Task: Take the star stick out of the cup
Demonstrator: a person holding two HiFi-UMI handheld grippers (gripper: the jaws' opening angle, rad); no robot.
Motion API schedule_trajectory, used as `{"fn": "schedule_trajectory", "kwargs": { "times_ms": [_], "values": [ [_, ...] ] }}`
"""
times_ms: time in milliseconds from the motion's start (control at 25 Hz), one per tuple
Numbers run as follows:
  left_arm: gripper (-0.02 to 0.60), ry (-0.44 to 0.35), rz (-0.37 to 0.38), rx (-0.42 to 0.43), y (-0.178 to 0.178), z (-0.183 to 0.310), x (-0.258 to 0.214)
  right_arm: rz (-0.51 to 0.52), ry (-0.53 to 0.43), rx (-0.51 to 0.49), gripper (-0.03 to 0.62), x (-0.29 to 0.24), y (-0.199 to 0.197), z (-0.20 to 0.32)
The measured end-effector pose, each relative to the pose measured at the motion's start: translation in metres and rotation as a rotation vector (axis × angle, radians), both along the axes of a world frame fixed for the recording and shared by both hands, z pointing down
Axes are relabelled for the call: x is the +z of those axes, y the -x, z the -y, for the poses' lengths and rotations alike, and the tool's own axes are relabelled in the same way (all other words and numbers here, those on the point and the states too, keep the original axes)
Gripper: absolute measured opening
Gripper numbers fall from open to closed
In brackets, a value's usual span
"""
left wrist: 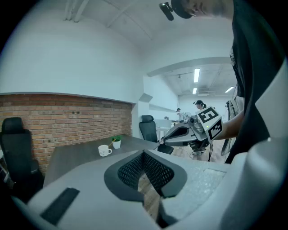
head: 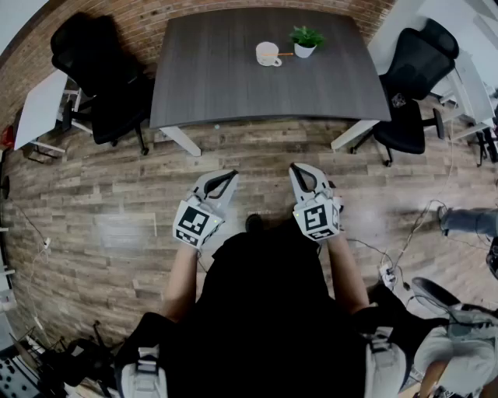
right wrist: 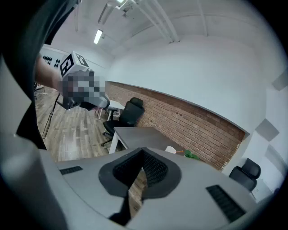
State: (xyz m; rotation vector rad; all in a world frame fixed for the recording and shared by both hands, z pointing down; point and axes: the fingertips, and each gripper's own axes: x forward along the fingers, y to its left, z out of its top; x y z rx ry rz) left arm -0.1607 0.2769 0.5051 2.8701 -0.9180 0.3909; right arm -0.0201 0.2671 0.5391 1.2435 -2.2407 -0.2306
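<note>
Head view: left gripper and right gripper over the floor, well apart from the table. Cup on the table near a plant, star stick in the cup. Left gripper view: jaws together, nothing between. Right gripper view: jaws together, nothing between.

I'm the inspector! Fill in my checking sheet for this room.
Surface: dark grey wooden table, ahead of both tongs.
Job's things: white handled cup holding a thin orange stick, on the table.
Clutter: small green plant in white pot beside the cup.
Grippers: left tongs and right tongs shut, empty, over the wood-plank floor.
Cables: loose cables on the floor, right.
Surroundings: black office chairs, brick wall.
</note>
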Motion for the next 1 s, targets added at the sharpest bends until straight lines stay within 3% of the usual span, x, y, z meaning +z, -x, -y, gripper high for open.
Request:
{"fn": "schedule_trajectory", "kwargs": {
  "times_ms": [720, 1000],
  "values": [
    [0.002, -0.031, -0.010, 0.045, -0.012, 0.003, -0.004, -0.003, 0.000, 0.086, 0.000, 0.002, -0.019, 0.001],
    [0.002, 0.022, -0.003, 0.033, -0.024, 0.019, 0.000, 0.001, -0.005, 0.108, 0.000, -0.001, -0.035, 0.019]
  ]
}}
